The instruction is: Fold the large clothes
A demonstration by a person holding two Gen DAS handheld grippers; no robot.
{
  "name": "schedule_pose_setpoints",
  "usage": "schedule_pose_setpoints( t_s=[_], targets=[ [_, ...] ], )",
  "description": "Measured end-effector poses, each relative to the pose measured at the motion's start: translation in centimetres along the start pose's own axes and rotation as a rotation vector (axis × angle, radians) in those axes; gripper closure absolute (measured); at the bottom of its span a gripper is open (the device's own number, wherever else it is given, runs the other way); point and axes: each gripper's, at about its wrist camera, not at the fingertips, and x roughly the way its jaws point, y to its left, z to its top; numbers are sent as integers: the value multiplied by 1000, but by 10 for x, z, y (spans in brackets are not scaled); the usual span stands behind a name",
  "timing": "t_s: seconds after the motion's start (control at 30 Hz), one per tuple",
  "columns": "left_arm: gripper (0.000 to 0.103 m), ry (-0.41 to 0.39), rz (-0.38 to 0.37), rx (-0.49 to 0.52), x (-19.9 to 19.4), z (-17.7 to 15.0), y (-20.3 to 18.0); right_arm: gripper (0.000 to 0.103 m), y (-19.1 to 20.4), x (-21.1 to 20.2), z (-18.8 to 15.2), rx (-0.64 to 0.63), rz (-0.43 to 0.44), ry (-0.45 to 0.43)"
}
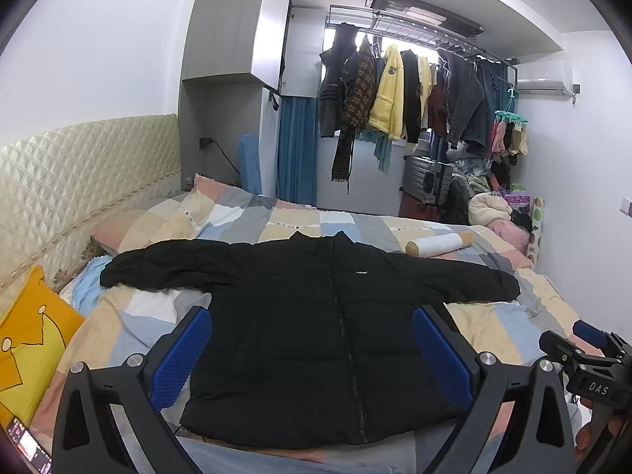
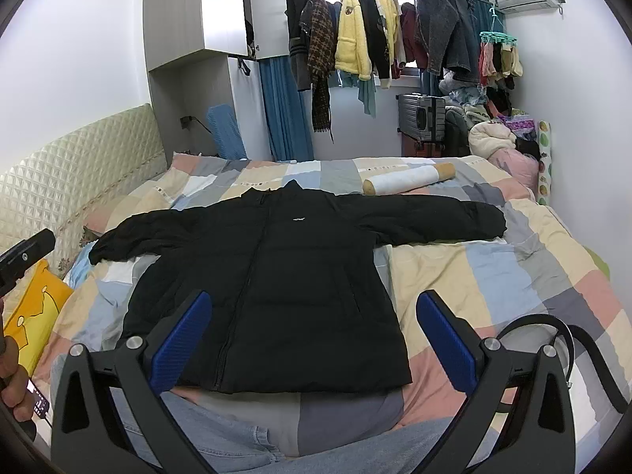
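Both claws, left claw [image 1: 312, 351] and right claw [image 2: 314, 339], gape empty; black puffer jacket [image 1: 300, 316] looks bulky, soft, slippery: pinch cuffs.

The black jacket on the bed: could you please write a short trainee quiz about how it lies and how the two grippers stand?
1. True or false: the black jacket lies spread flat on the bed with both sleeves stretched out to the sides.
2. Which thing lies on the bed beyond the jacket's collar? A) a white roll B) a shoe C) a laptop
3. Fill in: the left gripper and the right gripper are both ____ and hold nothing.

Key
1. True; the zip is closed and no fold is made yet.
2. A, the white roll.
3. Open.
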Motion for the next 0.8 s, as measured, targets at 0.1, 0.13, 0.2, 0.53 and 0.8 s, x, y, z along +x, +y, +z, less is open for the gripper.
schedule_pose_setpoints(
  t_s=[0.1,0.13,0.2,0.53,0.8],
  targets=[
    [1,-2,-2,-1,0,0,1,0,0,0,1,2,0,-1],
    [1,-1,-2,-2,0,0,2,0,0,0,1,4,-3,-1],
    [1,-1,-2,-3,-1,-1,1,0,0,1,3,9,-5,1],
    [1,-1,-6,-11,0,-1,3,0,0,3,5,11,1,9],
    [1,2,-11,-6,1,1,-1,0,-2,3,3,27,5,4]
  ],
)
